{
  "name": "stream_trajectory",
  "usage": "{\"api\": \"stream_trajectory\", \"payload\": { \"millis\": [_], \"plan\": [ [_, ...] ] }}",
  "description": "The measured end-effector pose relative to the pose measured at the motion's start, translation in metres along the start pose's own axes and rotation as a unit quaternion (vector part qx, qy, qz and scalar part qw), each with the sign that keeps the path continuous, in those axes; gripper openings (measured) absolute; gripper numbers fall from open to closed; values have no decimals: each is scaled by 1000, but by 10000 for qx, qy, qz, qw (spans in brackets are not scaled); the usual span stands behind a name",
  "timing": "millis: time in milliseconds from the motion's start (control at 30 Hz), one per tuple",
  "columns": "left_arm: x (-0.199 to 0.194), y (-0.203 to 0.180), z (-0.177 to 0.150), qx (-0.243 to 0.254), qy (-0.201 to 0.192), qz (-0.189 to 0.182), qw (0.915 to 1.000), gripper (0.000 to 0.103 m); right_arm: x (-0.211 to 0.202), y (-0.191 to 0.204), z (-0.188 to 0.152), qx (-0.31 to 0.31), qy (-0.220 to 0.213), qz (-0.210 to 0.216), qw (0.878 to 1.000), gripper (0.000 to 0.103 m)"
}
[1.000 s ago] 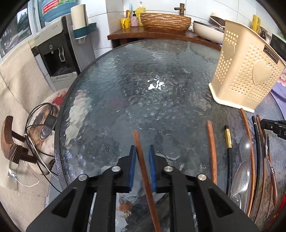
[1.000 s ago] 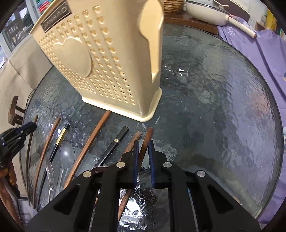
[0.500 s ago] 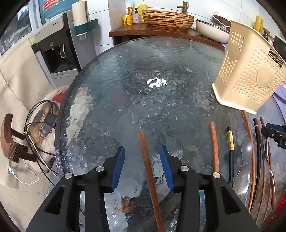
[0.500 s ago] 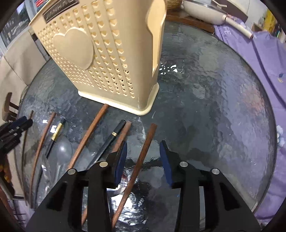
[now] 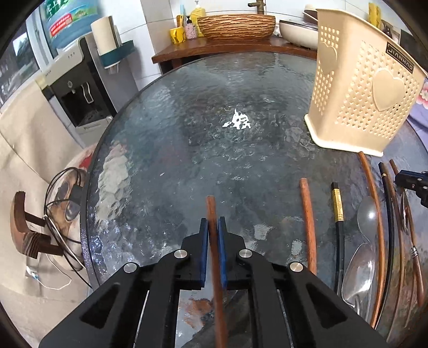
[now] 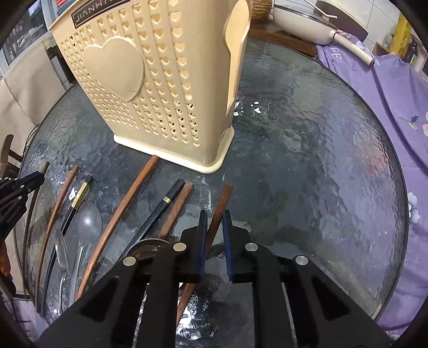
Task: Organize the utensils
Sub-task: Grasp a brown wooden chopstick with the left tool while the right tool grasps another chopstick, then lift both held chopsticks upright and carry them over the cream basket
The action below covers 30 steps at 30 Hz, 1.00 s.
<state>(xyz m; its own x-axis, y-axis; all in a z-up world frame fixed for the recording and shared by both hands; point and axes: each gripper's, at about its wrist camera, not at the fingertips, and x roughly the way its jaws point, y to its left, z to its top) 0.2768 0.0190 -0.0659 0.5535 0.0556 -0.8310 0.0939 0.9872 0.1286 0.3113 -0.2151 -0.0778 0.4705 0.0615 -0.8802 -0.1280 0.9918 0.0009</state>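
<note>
My left gripper [image 5: 212, 223] is shut on a brown wooden chopstick [image 5: 211, 211] near the front of the round glass table [image 5: 214, 139]. My right gripper [image 6: 214, 219] straddles another brown chopstick [image 6: 223, 198]; its jaws stand narrowly apart around it with a small gap. The cream perforated utensil holder [image 6: 149, 80] stands upright just beyond the right gripper and also shows at the right of the left wrist view [image 5: 361, 88]. More chopsticks [image 6: 125, 211] and metal spoons [image 6: 87, 224] lie in a row on the glass.
A wooden counter [image 5: 227, 49] with a woven basket [image 5: 236, 22] and a pan stands behind the table. A water dispenser [image 5: 77, 88] is at the left. A purple cloth [image 6: 388, 93] lies at the right. Cables and a wooden stool [image 5: 29, 235] sit on the floor.
Both grippers were wide open around their chopsticks half a second ago. The left has since closed onto its chopstick; the right has narrowed around its chopstick.
</note>
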Motion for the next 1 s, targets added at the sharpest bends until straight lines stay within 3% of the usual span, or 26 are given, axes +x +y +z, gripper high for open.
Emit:
{"api": "stream_trajectory", "payload": {
  "millis": [300, 1000],
  "plan": [
    [1, 1, 6, -212, -71, -201, 9995, 7, -7, -21, 3, 192, -530, 255, 9981, 9],
    [-79, -4, 34, -468, -1334, -960, 9853, 7, -103, -47, 12, 283, -2201, 295, 9746, 8]
  ]
}}
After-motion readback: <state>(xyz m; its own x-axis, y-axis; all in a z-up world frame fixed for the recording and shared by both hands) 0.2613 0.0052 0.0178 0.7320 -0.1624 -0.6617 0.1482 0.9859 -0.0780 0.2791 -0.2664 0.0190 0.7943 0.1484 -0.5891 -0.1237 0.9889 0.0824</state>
